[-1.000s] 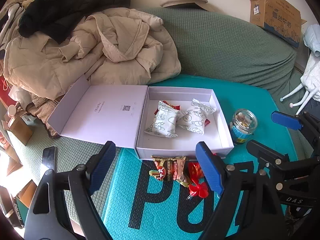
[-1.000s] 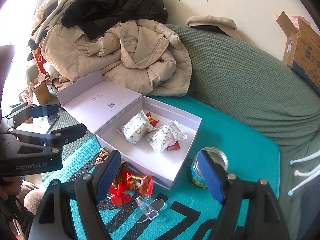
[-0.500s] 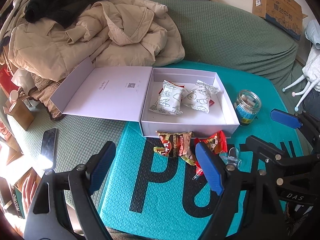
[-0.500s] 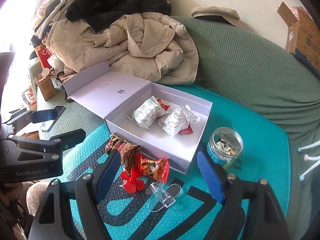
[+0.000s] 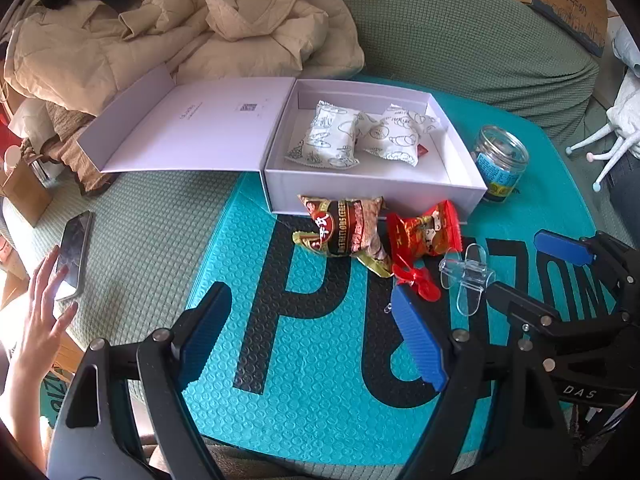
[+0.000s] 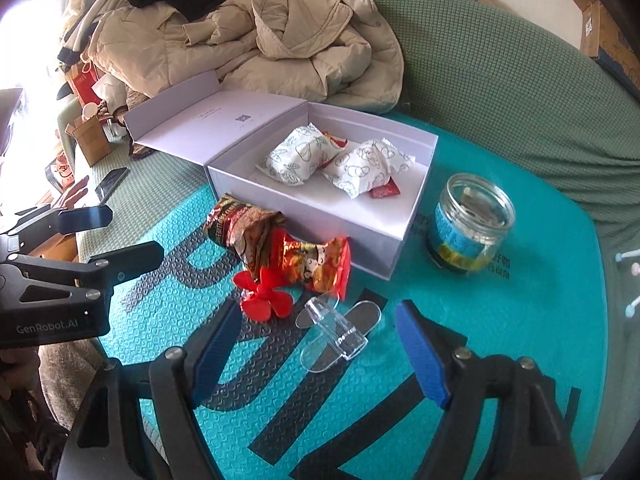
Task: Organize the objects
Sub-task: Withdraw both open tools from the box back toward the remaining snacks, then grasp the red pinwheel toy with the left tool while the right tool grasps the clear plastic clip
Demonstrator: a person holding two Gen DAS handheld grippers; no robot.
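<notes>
Landmark: the open white box [image 5: 372, 188], which rests on the far part of the teal mat [image 5: 304, 360]. Left of the box lies its hinged lid [image 5: 192, 128], opened flat onto the green sofa cover; further left, a phone [image 5: 74, 252] lies on that cover with a bare hand [image 5: 40, 312] touching its near end. Behind lid and box, a beige coat [image 5: 192, 28] is heaped. Inside the box lie two white printed packets [image 5: 330, 136] side by side, with a small red sachet [image 6: 384, 191] at the right packet's near edge. Against the box's near wall lie a brown snack packet [image 5: 344, 232] and, touching it on the right, a red snack packet [image 5: 424, 232]. Just nearer than these lie a red flower-shaped piece [image 6: 264, 300] and, to its right, a clear plastic clip [image 6: 336, 332]. Right of the box, just beside its right wall, stands an open glass jar [image 6: 470, 224]. The left gripper [image 5: 316, 340] hovers over the mat nearer than the box, fingers wide apart and holding nothing. The right gripper [image 6: 316, 356] likewise has its fingers spread and bare, with the clip lying between and just beyond them.
</notes>
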